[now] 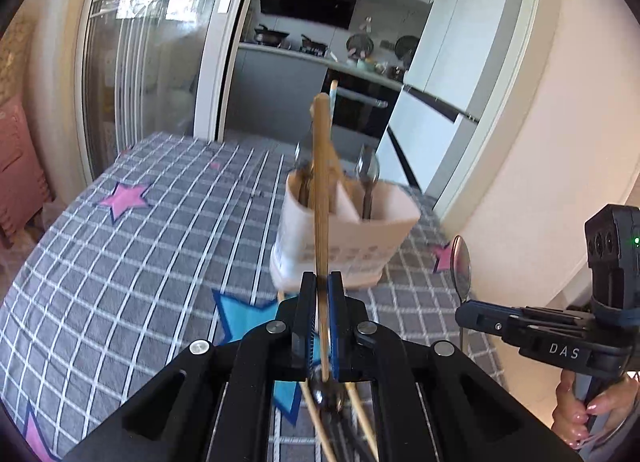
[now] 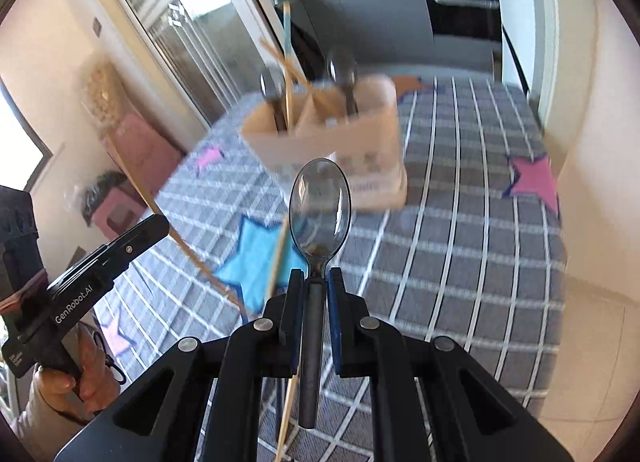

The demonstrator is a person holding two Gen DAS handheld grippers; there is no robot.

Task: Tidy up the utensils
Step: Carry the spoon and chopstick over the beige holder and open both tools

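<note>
My left gripper (image 1: 322,282) is shut on a wooden chopstick (image 1: 320,166) that sticks up and forward above the table. The same left gripper (image 2: 156,224) shows at the left of the right wrist view, the chopstick (image 2: 192,258) running through it. My right gripper (image 2: 316,276) is shut on the handle of a metal spoon (image 2: 320,206), bowl pointing forward. That right gripper (image 1: 466,312) and spoon (image 1: 460,262) appear at the right of the left wrist view. Ahead stands a white divided utensil holder (image 1: 348,230) (image 2: 332,146) with spoons and chopsticks in it.
A grey checked tablecloth (image 1: 160,262) with pink and blue stars covers the table. Loose chopsticks (image 1: 362,418) lie on it below the grippers. A person's hand (image 1: 588,410) grips each handle. A glass sliding door (image 1: 152,62) and a kitchen doorway lie beyond the far edge.
</note>
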